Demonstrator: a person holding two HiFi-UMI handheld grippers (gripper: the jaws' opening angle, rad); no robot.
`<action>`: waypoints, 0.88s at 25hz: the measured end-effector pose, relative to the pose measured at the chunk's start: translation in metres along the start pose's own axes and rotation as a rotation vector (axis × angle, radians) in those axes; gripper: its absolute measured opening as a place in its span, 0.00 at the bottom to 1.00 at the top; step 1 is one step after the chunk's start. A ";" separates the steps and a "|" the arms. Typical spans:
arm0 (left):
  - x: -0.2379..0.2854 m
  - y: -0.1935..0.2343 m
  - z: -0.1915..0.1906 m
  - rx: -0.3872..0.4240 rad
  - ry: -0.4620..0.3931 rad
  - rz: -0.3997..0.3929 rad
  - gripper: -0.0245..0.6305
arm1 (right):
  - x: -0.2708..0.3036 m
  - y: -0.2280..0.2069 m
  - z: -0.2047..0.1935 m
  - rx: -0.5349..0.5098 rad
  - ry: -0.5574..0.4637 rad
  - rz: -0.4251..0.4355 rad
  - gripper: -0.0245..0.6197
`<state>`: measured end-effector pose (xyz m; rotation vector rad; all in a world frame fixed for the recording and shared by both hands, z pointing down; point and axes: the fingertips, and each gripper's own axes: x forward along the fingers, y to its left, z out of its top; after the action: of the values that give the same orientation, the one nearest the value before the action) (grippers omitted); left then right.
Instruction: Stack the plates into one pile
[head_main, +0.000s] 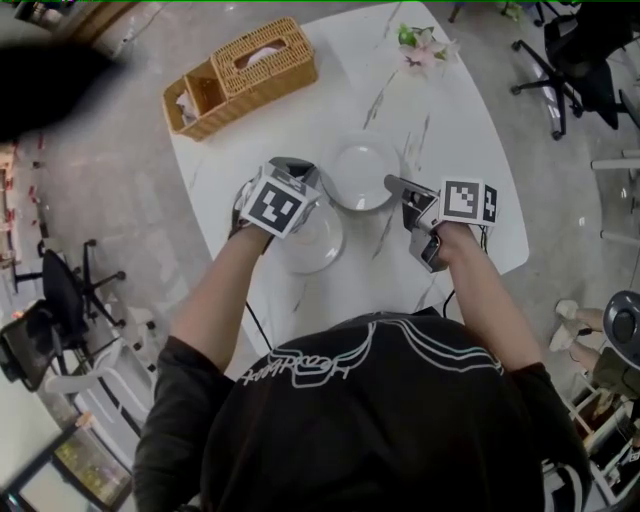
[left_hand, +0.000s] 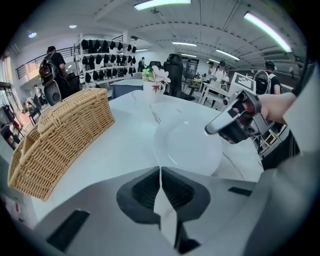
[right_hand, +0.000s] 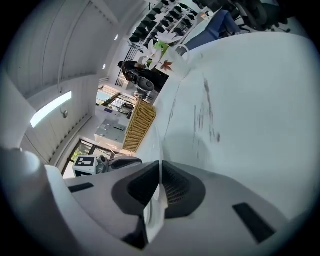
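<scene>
The right gripper is clenched on the far plate at its 3 o'clock rim. The left gripper is clamped on the near plate — both sit side by side on the bench. The near plate lies at 7 o'clock from the far one — likely the stacking direction.
</scene>
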<state>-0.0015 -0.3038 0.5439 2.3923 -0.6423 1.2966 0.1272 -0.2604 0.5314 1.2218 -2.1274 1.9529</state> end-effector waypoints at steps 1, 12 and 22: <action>-0.007 0.001 -0.001 -0.006 -0.015 0.011 0.09 | -0.001 0.001 0.000 0.008 -0.012 0.000 0.10; -0.097 -0.014 -0.035 -0.141 -0.176 0.106 0.09 | -0.019 0.040 -0.003 0.007 -0.122 0.067 0.10; -0.164 -0.032 -0.067 -0.308 -0.380 0.150 0.09 | -0.026 0.091 -0.047 -0.057 -0.111 0.131 0.10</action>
<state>-0.1092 -0.2066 0.4366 2.3761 -1.0610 0.7254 0.0749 -0.2139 0.4526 1.2395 -2.3565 1.8991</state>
